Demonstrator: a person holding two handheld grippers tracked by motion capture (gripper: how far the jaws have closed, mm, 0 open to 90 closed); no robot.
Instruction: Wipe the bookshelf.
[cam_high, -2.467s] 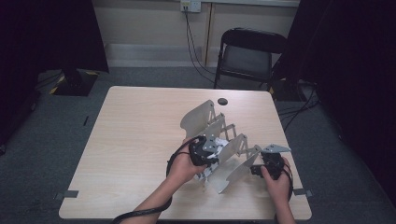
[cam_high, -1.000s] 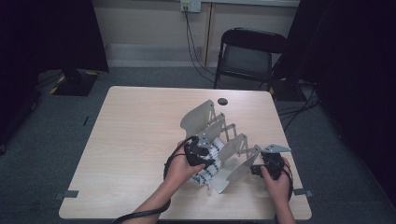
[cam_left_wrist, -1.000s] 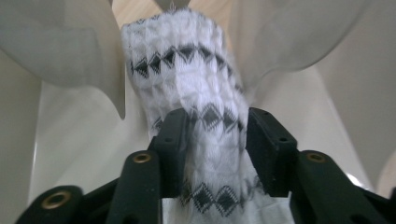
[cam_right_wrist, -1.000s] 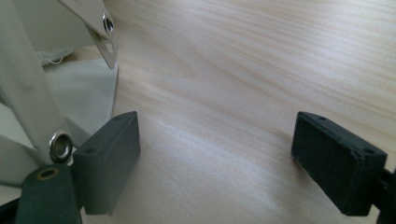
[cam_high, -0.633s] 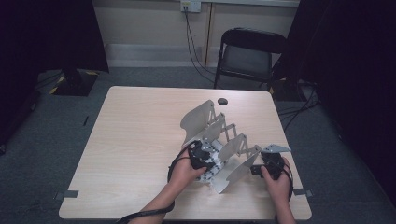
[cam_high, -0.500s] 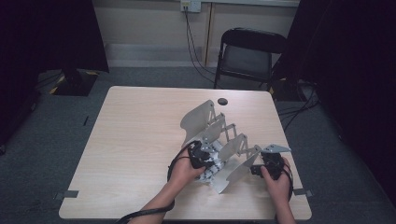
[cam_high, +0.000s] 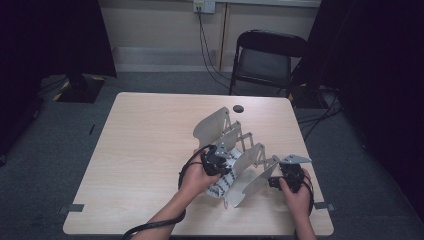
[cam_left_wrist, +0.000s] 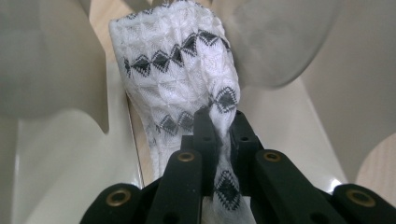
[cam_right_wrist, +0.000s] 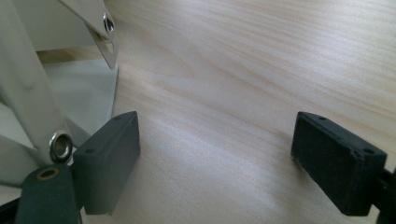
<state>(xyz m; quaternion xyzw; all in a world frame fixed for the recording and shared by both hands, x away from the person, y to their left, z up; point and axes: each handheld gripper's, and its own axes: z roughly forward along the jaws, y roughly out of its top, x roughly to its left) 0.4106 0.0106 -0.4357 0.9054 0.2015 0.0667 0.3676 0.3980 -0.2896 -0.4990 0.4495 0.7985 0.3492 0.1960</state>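
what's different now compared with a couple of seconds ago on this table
The left claw has just been closing and now pinches the white patterned cloth lying in the grey folding rack; the left hand shifted only slightly over the rack. The right claw stayed open beside the rack's near end, on the table. The rack, the small dark disc and the chair kept their places.

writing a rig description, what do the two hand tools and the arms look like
Both tongs are black. The left tongs have flat link arms with brass-coloured rivets and narrow drilled pads. The right tongs have blocky rectangular pads. A black cable trails along the left forearm. The right one carries a grey three-cornered plate. Both forearms are bare, with no sleeves.
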